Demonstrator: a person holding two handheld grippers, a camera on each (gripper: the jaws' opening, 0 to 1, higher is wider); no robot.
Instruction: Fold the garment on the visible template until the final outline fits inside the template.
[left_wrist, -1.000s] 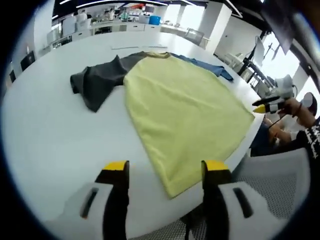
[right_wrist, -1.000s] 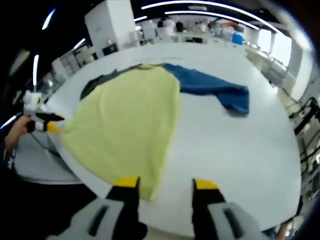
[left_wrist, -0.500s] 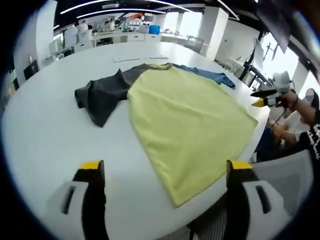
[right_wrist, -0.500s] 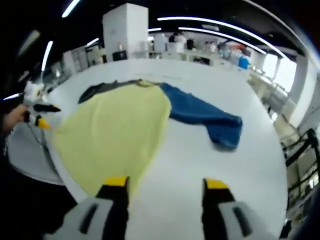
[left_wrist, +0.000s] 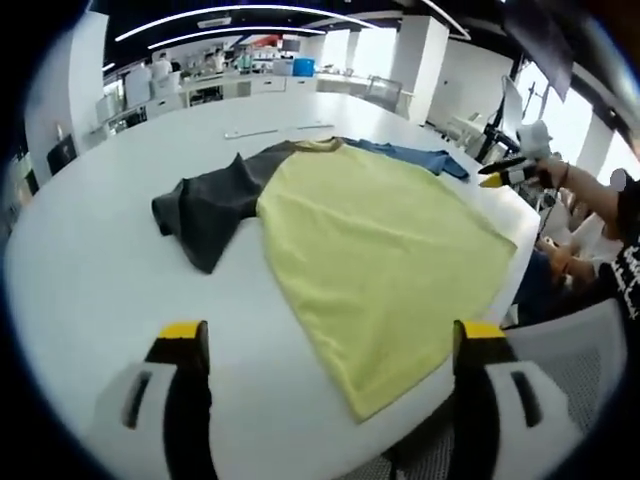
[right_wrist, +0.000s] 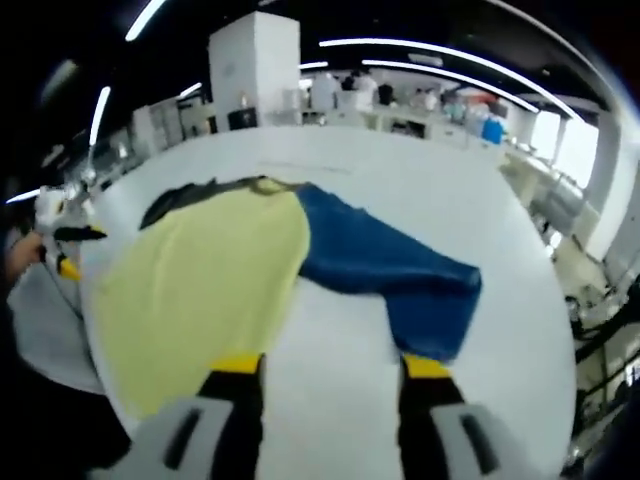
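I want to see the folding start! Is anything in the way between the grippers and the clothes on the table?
Nothing visible is. In the left gripper view, bare white table lies between the open left gripper and the yellow garment. In the right gripper view, the open right gripper points straight at the blue garment, with nothing between.

The yellow garment (left_wrist: 385, 250) covers most of the blue garment (left_wrist: 415, 156) and part of the dark grey garment (left_wrist: 215, 195) in the left gripper view, so their full outlines stay hidden. Its near corner seems to hang past the table (left_wrist: 90, 290) edge. In the right gripper view, the blue garment's (right_wrist: 395, 280) near end meets the right jaw tip; contact is unclear.
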